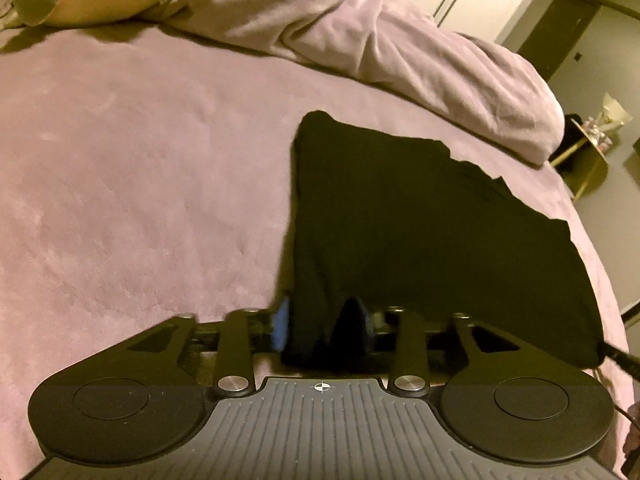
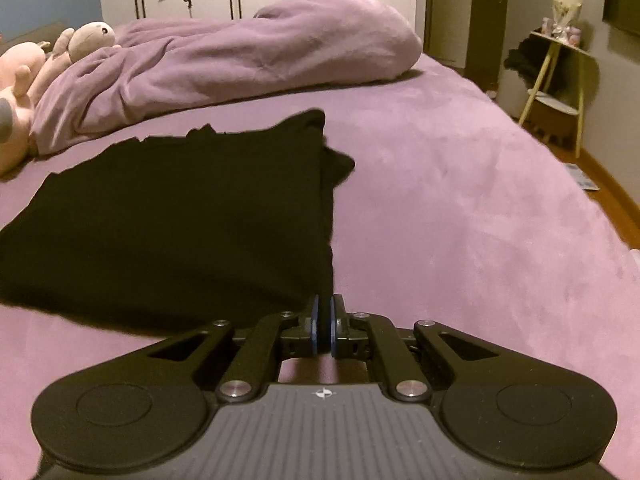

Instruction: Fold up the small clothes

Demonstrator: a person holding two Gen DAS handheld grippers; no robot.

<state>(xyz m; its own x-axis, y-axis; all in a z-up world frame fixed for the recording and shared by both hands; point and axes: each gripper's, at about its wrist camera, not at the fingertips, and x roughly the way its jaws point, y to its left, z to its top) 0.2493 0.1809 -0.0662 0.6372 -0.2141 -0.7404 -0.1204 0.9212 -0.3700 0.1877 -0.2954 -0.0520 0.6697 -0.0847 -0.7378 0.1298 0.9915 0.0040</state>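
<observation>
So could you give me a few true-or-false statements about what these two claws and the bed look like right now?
1. The left claw grips the black cloth. True.
2. The right claw is wide open. False: its pads are nearly together on the cloth's edge.
3. The cloth lies on a purple bed. True.
4. The blanket covers the cloth. False: it is bunched up beyond it.
5. A plush toy lies beside the blanket. True.
</observation>
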